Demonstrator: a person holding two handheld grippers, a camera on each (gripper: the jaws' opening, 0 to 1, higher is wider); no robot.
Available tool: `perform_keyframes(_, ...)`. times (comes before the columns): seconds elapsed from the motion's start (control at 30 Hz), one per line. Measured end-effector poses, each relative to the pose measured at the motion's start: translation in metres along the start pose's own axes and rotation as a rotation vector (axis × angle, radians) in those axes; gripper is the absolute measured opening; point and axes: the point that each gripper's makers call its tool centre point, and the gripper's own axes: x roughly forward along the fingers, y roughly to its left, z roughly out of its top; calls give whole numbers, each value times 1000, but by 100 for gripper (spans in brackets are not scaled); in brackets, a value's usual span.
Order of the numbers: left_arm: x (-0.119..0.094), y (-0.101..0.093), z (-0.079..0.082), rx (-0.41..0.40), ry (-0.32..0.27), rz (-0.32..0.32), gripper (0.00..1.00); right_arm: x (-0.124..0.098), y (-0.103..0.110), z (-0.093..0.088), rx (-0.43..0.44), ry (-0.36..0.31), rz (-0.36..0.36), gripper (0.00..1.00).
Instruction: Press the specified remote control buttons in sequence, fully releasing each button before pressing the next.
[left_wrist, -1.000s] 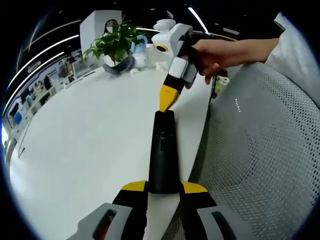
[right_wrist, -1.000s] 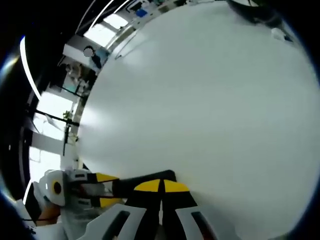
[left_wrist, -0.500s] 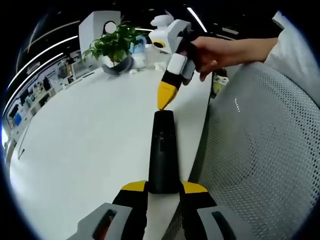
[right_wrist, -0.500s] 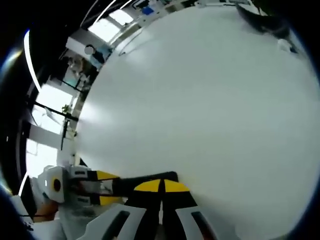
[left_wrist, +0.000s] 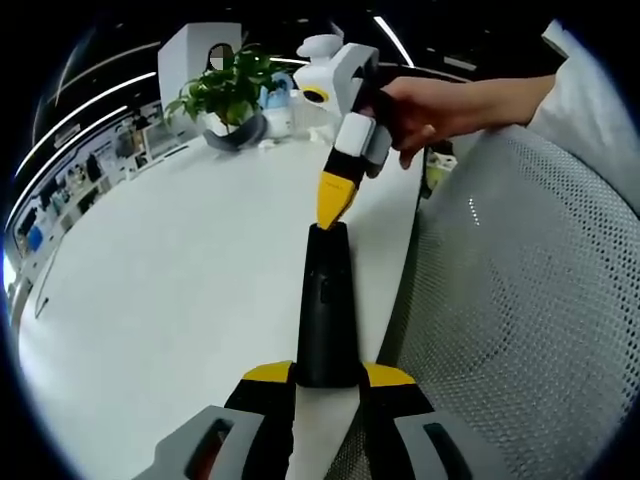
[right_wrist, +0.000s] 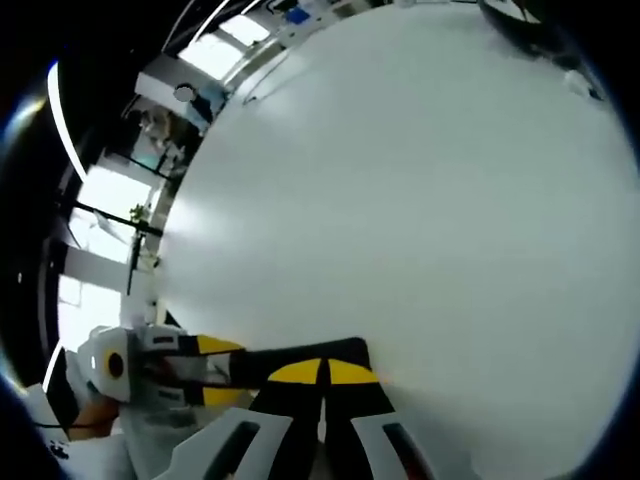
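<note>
A long black remote (left_wrist: 325, 300) points away from me in the left gripper view, its near end clamped between the yellow-tipped jaws of my left gripper (left_wrist: 328, 376). My right gripper (left_wrist: 331, 215), held by a hand (left_wrist: 430, 105), comes down from the upper right. Its yellow jaws are pressed together, and their tip meets the remote's far end. In the right gripper view, my right gripper (right_wrist: 322, 372) is shut just over the remote (right_wrist: 290, 354). The remote runs left from there to my left gripper (right_wrist: 212, 370).
A white table (left_wrist: 170, 260) spreads out to the left under the remote. A potted plant (left_wrist: 228, 92) and white devices (left_wrist: 190, 55) stand at its far end. A grey mesh chair back (left_wrist: 530, 300) takes up the right side.
My right gripper's tip rose slightly off the remote's far end half a second ago, then came back down onto it. The left gripper and remote have stayed put.
</note>
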Motion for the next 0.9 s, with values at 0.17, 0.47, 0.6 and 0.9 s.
perform_keyframes(0.17, 1, 0, 1, -9, -5, 3, 25, 0, 0, -1, -9, 3, -2, 0)
perform_keyframes(0.47, 2, 0, 2, -8, -9, 6, 24, 1, -1, -1, -34, -13, -12, 0)
perform_keyframes(0.6, 2, -1, 2, -5, -8, 6, 24, 1, 0, -1, -51, -12, -20, 0)
perform_keyframes(0.9, 2, -1, 2, 4, -11, 2, 24, 2, 5, -3, -79, 8, -10, 0)
